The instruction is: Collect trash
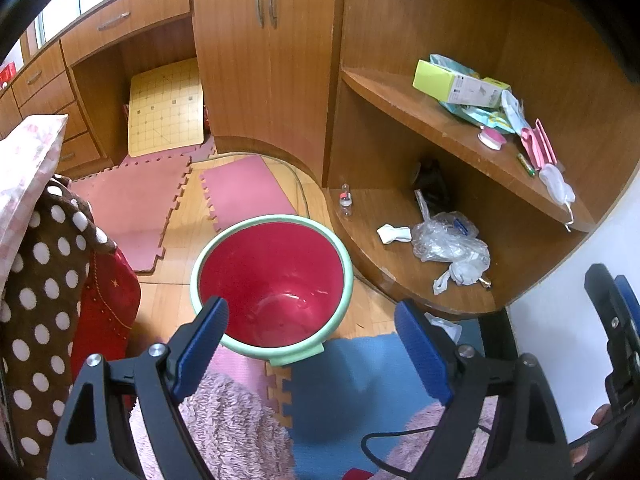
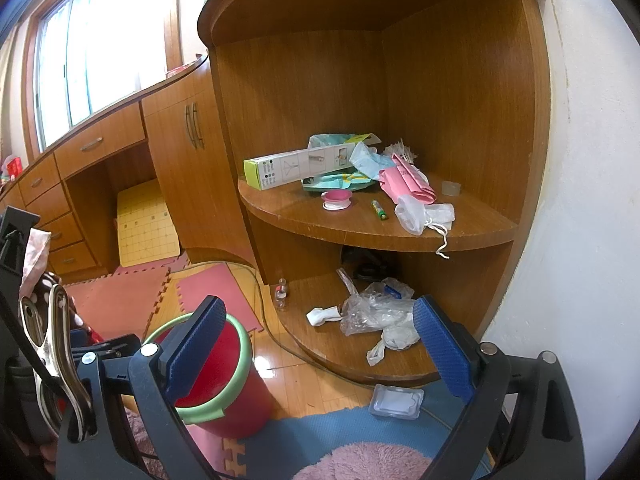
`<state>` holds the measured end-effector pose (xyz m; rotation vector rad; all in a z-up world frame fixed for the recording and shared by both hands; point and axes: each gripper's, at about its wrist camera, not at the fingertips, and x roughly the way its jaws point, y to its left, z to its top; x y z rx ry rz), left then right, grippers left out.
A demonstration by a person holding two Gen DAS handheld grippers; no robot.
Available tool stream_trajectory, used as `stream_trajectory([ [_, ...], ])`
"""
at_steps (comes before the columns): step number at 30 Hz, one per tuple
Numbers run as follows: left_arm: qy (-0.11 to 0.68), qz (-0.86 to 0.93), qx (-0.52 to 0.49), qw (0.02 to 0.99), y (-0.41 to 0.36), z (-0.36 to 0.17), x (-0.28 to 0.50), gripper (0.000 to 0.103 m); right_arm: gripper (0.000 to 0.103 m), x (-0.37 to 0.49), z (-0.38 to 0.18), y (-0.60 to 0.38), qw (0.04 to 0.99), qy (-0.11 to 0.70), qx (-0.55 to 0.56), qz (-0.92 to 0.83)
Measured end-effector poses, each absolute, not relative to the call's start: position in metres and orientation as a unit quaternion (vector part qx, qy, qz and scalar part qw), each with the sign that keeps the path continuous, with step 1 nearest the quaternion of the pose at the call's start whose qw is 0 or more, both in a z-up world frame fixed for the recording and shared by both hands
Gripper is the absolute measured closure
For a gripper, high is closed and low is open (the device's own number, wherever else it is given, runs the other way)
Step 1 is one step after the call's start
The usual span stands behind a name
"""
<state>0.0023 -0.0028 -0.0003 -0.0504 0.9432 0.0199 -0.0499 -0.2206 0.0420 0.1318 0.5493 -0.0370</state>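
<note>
A red bin with a green rim (image 1: 272, 280) stands on the floor, empty; it also shows in the right wrist view (image 2: 216, 372). My left gripper (image 1: 312, 344) is open just above and in front of the bin. My right gripper (image 2: 320, 348) is open, facing the corner shelf. Crumpled clear plastic bags (image 2: 376, 312) and a white wad (image 2: 320, 314) lie on the lower shelf (image 2: 320, 344); they also show in the left wrist view (image 1: 448, 240). A yellow-green box (image 2: 296, 168), wrappers, a pink case (image 2: 404, 182), a battery (image 2: 379, 210) and a pouch (image 2: 416, 212) lie on the upper shelf. A clear plastic lid (image 2: 396, 400) lies on the floor.
A small bottle (image 2: 282, 294) stands on the lower shelf's left edge. A cable (image 2: 260, 300) runs along the floor. Pink and blue foam mats (image 1: 240, 188), a fluffy pink rug (image 1: 232, 420), a polka-dot cloth (image 1: 44, 280) at left. Wooden cabinets (image 1: 264, 60) behind the bin.
</note>
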Motion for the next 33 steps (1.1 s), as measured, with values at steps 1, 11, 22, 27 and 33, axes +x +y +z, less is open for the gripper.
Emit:
stream_trajectory([
  [1,0.454,0.01,-0.024,0.891,-0.0029,-0.0003,0.0022,0.014,0.006,-0.0493,0.043,-0.2202,0.96,0.271,0.065,-0.018],
  [11,0.453,0.01,-0.024,0.891,-0.0022,0.0004,0.0019,0.014,0.006,-0.0507,0.041,-0.2222,0.96,0.271,0.065,-0.018],
  [22,0.453,0.011,-0.023,0.891,-0.0009,0.0029,0.0013,0.014,0.006,-0.0495,0.0404,-0.2211,0.96,0.272,0.065,-0.019],
  [27,0.452,0.011,-0.023,0.892,0.0005,0.0041,0.0014,0.014,0.006,-0.0509,0.038,-0.2233,0.96,0.272,0.065,-0.018],
  [33,0.452,0.011,-0.022,0.892,-0.0004,0.0033,0.0008,0.014,0.006,-0.0497,0.0395,-0.2218,0.96,0.273,0.065,-0.018],
])
